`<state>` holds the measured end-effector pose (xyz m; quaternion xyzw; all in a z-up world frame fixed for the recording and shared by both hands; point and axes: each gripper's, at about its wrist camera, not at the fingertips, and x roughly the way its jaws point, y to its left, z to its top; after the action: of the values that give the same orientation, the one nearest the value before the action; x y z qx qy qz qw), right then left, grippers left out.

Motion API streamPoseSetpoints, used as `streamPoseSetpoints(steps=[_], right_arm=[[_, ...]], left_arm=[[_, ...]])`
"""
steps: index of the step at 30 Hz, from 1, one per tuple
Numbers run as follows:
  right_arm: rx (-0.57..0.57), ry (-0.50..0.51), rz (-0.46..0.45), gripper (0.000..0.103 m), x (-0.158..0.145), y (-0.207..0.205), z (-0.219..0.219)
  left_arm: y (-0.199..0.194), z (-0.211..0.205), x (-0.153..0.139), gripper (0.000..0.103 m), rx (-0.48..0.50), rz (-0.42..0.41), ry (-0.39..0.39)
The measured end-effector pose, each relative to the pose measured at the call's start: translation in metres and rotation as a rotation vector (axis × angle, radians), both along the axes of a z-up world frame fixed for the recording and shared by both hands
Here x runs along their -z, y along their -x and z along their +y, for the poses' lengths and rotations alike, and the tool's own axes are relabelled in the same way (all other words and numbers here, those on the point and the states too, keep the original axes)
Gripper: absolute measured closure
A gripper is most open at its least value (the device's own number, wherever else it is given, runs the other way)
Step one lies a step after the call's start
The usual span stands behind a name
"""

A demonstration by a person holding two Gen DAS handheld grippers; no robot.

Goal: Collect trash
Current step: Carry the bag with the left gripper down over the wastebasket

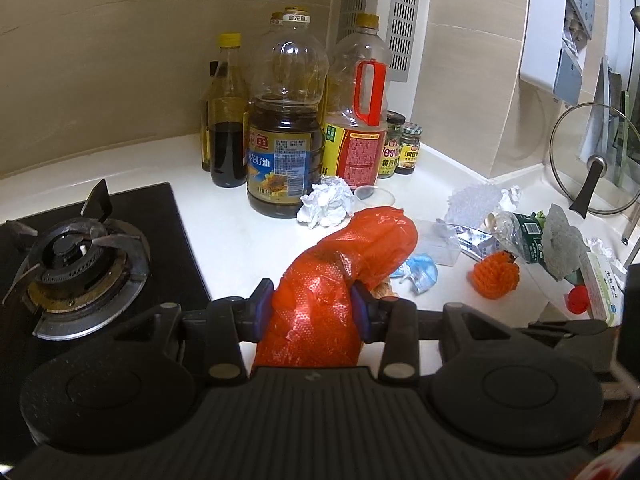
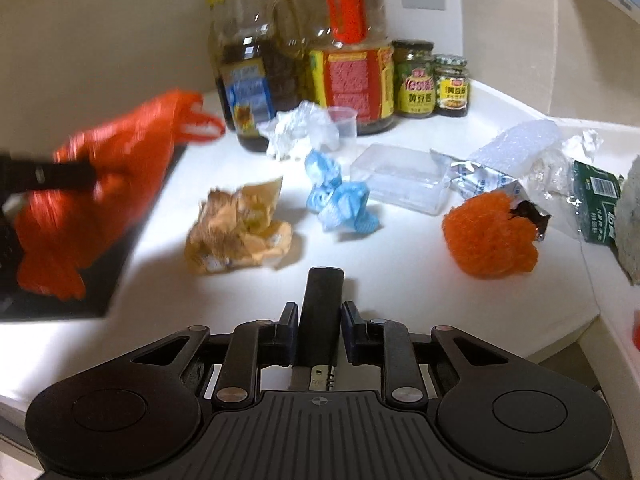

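Trash bag (image 1: 320,300): orange plastic, clamped between the left gripper (image 1: 312,310) pads, hanging beside the stove (image 1: 80,264) at the bench's front edge.
Right gripper (image 2: 320,320): jaws closing on 1 upright black object (image 2: 322,312), identity unclear.
Loose trash: brown wrapper (image 2: 240,228), blue wad (image 2: 340,200), orange net (image 2: 490,236), mid-bench.
Risk: thin film slipping free; bag mouth unopened, so drops could miss.

The right hand-held gripper (image 2: 319,320) has a black, bar-shaped object (image 2: 320,312) between its jaws; they stand close on either side of it; on the white bench (image 2: 160,320) ahead lie a crumpled brown wrapper (image 2: 238,230), a blue wad (image 2: 340,200), an orange mesh ball (image 2: 490,236) and a clear box (image 2: 400,178); a blurred orange bag (image 2: 92,196) hangs at left.
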<state>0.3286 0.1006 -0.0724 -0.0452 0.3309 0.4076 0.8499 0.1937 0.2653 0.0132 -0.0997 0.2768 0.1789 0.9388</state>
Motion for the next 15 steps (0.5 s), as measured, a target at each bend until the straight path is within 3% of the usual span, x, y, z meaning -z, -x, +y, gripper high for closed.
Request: streamPoseSetpoints(steps=[8, 15], right_arm=[[0.028, -0.120, 0.041, 0.079, -0.025, 0.000, -0.058], [0.106, -0.146, 0.071, 0.079, -0.029, 0.007, -0.132]], left_arm=[[-0.003, -0.043, -0.004, 0.065, 0.040, -0.002, 0.009], [-0.013, -0.102, 0.004, 0.065, 0.134, 0.012, 0.050]])
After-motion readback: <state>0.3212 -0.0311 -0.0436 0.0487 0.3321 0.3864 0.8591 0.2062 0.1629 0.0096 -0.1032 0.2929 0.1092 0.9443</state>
